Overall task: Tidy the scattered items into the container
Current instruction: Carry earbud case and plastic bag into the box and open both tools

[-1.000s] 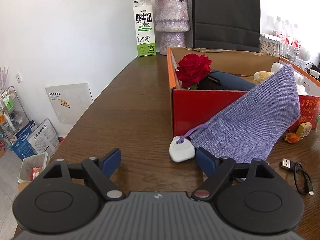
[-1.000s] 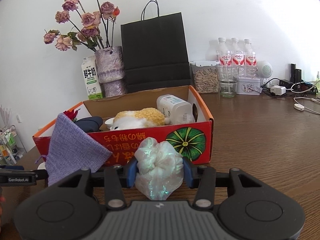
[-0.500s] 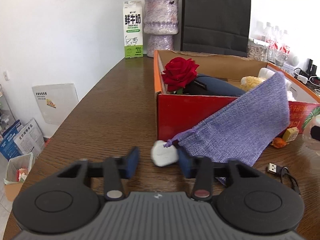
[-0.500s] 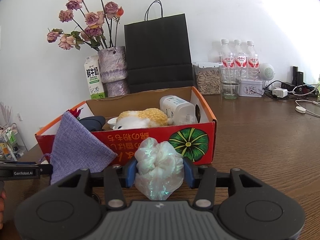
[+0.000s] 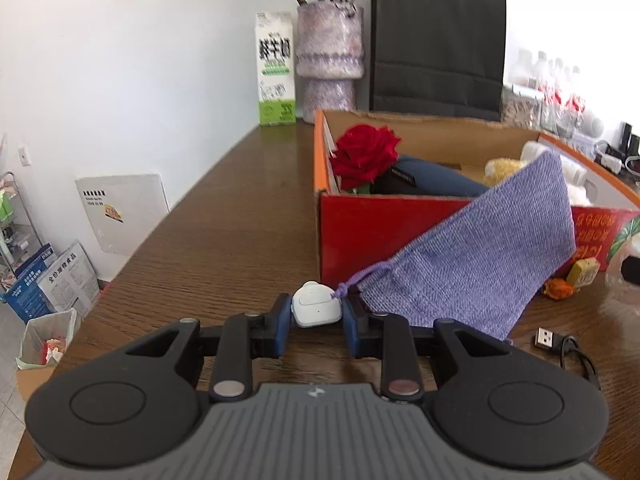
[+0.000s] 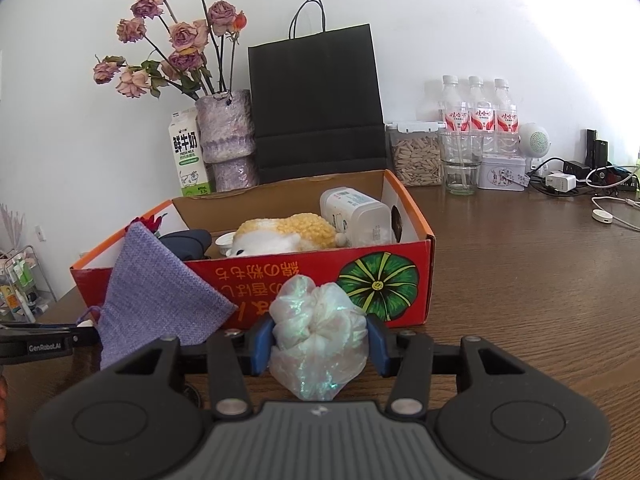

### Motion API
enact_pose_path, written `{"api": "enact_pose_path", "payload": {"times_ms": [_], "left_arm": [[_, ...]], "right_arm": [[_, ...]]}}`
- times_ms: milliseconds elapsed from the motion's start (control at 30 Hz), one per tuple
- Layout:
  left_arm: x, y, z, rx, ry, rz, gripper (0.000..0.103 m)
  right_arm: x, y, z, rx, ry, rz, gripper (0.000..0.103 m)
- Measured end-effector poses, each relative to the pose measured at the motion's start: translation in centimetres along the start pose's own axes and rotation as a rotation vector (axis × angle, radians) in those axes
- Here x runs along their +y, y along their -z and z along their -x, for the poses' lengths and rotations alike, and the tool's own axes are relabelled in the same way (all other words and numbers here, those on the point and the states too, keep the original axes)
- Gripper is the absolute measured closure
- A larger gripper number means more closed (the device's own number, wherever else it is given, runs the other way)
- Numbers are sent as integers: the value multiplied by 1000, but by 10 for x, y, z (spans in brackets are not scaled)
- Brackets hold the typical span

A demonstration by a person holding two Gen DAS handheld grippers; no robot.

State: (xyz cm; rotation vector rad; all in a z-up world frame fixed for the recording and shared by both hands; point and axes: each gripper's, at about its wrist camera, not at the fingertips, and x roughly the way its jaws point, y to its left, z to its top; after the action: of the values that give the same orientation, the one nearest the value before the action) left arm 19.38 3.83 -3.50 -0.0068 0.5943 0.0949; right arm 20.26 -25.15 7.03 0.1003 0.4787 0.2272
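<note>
The left hand-held gripper [image 5: 316,322] has just closed onto the white case [image 5: 317,310] on the tabletop [image 5: 224,248]; lifting into the box [image 5: 360,236] comes next. The right hand-held gripper [image 6: 318,344] holds a bag [image 6: 319,346].

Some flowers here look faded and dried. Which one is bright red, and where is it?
The single red rose, lying in the near left corner of the cardboard box. The dried pinkish roses stand in the purple vase behind the box.

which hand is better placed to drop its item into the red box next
Right, probably. The right gripper already clamps the iridescent bag directly before the red box. The left gripper has just been closing around the white case on the table, beside the box's corner.
</note>
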Motion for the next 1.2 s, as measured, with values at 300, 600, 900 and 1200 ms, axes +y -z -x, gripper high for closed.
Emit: {"api": "enact_pose_path", "payload": {"times_ms": [300, 600, 900, 1200], "left_arm": [[6, 6, 25, -87, -29, 27, 76], [3, -29, 67, -260, 27, 70, 76], [-50, -91, 24, -358, 61, 76, 75], [-73, -94, -37, -333, 9, 36, 75]], "right_arm": [[4, 3, 10, -53, -19, 20, 57], [17, -25, 28, -193, -63, 33, 57], [50, -89, -22, -287, -72, 14, 58], [51, -90, -89, -217, -45, 54, 58]]}}
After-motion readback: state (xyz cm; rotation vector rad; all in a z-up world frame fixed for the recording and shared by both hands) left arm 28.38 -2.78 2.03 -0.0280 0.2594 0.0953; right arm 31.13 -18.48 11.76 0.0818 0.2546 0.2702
